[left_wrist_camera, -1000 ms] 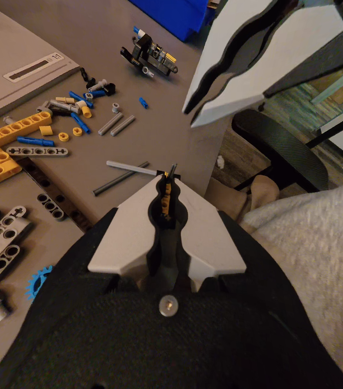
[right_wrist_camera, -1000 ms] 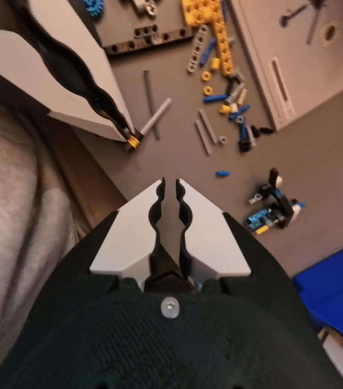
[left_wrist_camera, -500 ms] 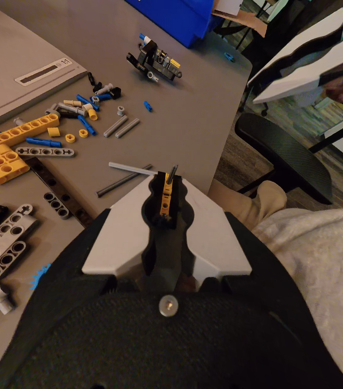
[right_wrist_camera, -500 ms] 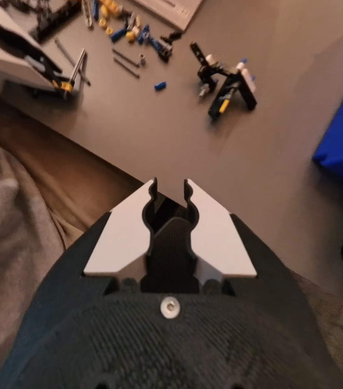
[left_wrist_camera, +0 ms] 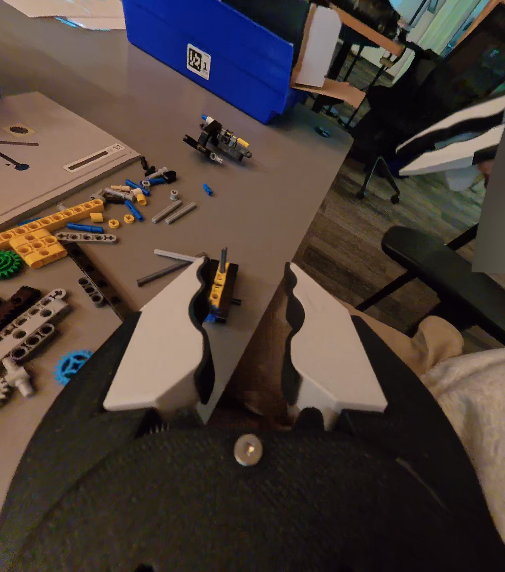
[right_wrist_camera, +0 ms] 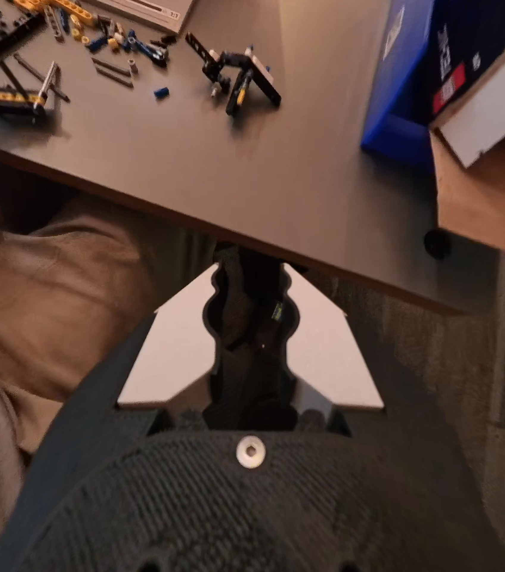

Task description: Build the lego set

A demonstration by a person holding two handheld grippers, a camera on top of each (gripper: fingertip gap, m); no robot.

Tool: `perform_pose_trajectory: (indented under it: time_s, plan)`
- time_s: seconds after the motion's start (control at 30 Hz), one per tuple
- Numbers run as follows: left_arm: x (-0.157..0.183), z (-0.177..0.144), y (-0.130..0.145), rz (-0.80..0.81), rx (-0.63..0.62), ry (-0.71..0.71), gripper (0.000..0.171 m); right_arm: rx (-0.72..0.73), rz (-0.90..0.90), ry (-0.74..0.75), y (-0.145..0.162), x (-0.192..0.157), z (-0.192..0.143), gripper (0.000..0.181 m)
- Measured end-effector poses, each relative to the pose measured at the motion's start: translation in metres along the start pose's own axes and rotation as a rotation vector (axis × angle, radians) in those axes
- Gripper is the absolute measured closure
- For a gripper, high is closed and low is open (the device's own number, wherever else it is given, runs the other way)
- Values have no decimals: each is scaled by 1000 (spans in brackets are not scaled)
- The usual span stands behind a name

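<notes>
Since the earlier frames the left hand-held gripper (left_wrist_camera: 245,266) has let go: its jaws, which were clamped on the small yellow-and-black assembly (left_wrist_camera: 221,286), now stand wide apart. The assembly lies on the grey surface (left_wrist_camera: 260,198) near its front edge, between the jaws and against the inner face of the left finger (left_wrist_camera: 167,334), clear of the other finger. A thin dark axle sticks out of its far end. Whether the finger presses on it cannot be told.

The left hand-held gripper is low over the front edge of the surface, tilted down and forward, with a grey sleeve (left_wrist_camera: 493,433) beside it.

The right hand-held gripper (right_wrist_camera: 251,266) has swung away from the assembly and pulled back past the front edge of the surface, over a lap in tan cloth (right_wrist_camera: 43,294) and the floor. Its jaws are partly open and hold nothing. In its blurred view the assembly (right_wrist_camera: 9,99) sits far off, up and to the left.

Beyond the assembly lie two grey axles (left_wrist_camera: 164,266), then a scatter of loose pins and beams (left_wrist_camera: 127,198). A second, black build (left_wrist_camera: 217,142) stands farther back from the assembly, before a blue bin (left_wrist_camera: 229,62).
</notes>
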State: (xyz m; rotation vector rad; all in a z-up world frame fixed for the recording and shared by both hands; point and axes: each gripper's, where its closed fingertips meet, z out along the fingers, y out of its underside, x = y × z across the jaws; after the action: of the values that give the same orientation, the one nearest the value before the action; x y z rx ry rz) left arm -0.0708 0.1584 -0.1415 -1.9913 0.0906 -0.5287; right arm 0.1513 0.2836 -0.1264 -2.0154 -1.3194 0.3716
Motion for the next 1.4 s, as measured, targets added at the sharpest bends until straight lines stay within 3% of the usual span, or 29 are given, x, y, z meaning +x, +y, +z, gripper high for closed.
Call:
perform_pose_trajectory:
  time_s: [0.3, 0.57, 0.77, 1.0, 1.13, 1.2, 1.4]
  plan:
    - [68, -18, 23, -22, 82, -24, 123, -6, 60, 95, 87, 1, -59, 144]
    - [141, -14, 56, 16, 48, 29, 122, 18, 21, 228, 143, -11, -116, 136]
    - [196, 3, 60, 35, 41, 164, 123, -1, 101, 319, 185, -20, -183, 123]
    - [274, 39, 63, 107, -20, 416, 123, 3, 219, 511, 236, -35, -266, 104]
    - [309, 52, 60, 230, -73, 506, 122, 73, 291, 577, 249, -54, -278, 101]
    - [320, 55, 62, 268, -93, 538, 122, 106, 340, 558, 256, -69, -272, 86]
    - [338, 71, 94, 254, -194, 633, 123, 65, 367, 640, 282, -81, -278, 102]
